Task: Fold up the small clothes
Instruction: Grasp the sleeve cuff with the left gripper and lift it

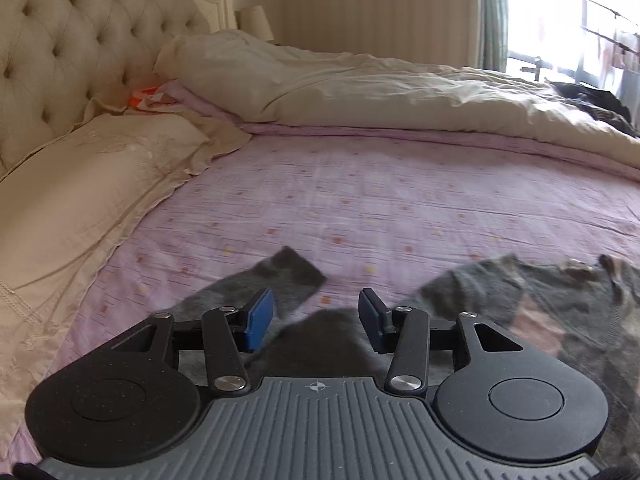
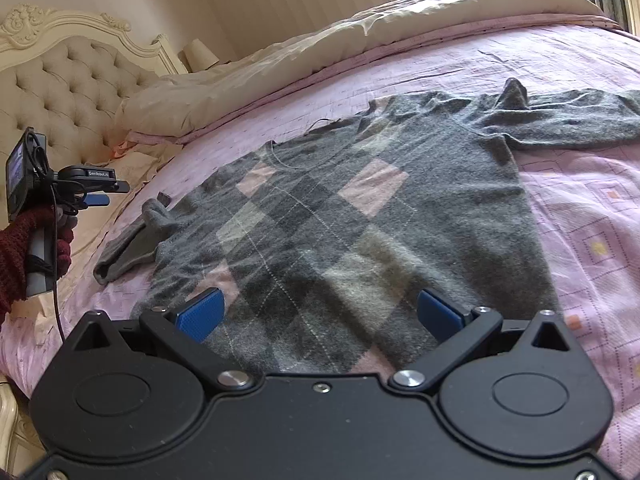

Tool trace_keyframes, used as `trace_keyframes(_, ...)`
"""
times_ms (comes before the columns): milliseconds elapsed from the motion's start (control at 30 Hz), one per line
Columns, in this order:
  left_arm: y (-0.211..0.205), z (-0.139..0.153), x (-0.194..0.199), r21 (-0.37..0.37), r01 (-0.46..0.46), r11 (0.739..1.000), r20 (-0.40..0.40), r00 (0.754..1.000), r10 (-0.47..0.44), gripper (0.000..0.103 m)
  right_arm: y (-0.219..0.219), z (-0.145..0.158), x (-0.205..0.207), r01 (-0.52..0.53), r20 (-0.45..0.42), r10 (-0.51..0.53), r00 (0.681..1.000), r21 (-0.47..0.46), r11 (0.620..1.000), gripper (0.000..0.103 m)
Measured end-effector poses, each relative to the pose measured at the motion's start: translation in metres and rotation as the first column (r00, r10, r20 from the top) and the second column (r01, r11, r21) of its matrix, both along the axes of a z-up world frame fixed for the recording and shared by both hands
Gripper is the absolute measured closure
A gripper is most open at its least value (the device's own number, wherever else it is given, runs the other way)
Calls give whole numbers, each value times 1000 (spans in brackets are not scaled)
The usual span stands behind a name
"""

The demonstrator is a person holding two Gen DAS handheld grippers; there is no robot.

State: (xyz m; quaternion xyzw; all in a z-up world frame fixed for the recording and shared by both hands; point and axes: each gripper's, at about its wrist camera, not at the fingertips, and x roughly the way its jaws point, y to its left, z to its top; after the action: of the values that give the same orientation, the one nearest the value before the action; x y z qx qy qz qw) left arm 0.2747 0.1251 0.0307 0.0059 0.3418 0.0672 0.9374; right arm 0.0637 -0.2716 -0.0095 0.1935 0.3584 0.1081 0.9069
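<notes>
Right gripper: my right gripper (image 2: 320,316) is released, its blue pads (image 2: 200,316) spread wide with nothing between them, hovering over the near hem of the sweater.
Left gripper: my left gripper (image 1: 316,320) is also released, jaws apart and empty, above the sleeve end; from the right wrist view I see it at 9 o'clock (image 2: 98,194), held in a red-gloved hand (image 2: 24,248).
Sweater: the grey argyle sweater (image 2: 352,216) lies spread flat on the bed, front up, hem nearest me, neck toward 12 o'clock.
Left sleeve: one sleeve (image 1: 276,284) stretches out toward 9 o'clock in the right wrist view, its cuff lying flat on the sheet.
Right sleeve: the other sleeve (image 2: 568,120) runs out toward 2 o'clock, rumpled near the shoulder.
Sheet: pink patterned sheet (image 1: 400,200) under everything.
Pillow: cream pillow (image 1: 80,184) at 9 o'clock in the left wrist view.
Duvet: cream duvet (image 1: 380,92) bunched along the far side.
Headboard: tufted headboard (image 1: 72,40) at 10 o'clock, furthest off.
</notes>
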Motion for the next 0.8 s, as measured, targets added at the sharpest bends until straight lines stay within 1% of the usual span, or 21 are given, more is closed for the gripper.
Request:
trace_keyframes(133,31,-2,28,-25,-45,999,-31,999,44,56,8,-1,8,-7,-9,7,1000,11,1000,1)
trace_keyframes(200,34,-6,40,-18,-46,999,-41,998,45,56,10,-1,12,-8,-12,8,1000,20,1000,1)
trace_keyframes(267,30,-12,50,0,-22,1000,-55,998,22,55,11,0,15,-9,-16,10,1000,26,1000,1)
trace_keyframes(433,5,-40,71,72,57,996,-103,993,-49,53,11,2,21,-6,-24,7,1000,36,999,1)
trace_keyframes(533,-7,-59,80,138,74,988,-146,988,-53,52,8,5,20,-1,-21,2,1000,43,999,1)
trace_keyframes(600,-10,-71,83,194,63,979,-173,985,-29,52,7,6,20,4,-18,-3,1000,48,999,1)
trace_keyframes(633,-9,-76,84,223,51,974,-184,983,-10,50,6,7,20,5,-17,-5,1000,49,999,1)
trace_keyframes(667,-7,-79,82,226,49,973,-171,985,-10,51,6,7,21,7,-15,-6,1000,50,999,1)
trace_keyframes(700,-4,-79,80,209,54,976,-155,988,-22,62,5,8,21,9,-15,-8,1000,50,999,1)
trace_keyframes(733,0,-78,79,192,48,980,-153,988,-18,93,5,8,21,11,-14,-10,1000,50,999,1)
trace_keyframes(767,5,-79,81,179,26,983,-160,987,3,98,4,8,21,13,-14,-13,1000,50,999,1)
trace_keyframes(800,11,-78,81,149,23,989,-156,988,1,99,4,8,21,15,-13,-14,1000,50,999,1)
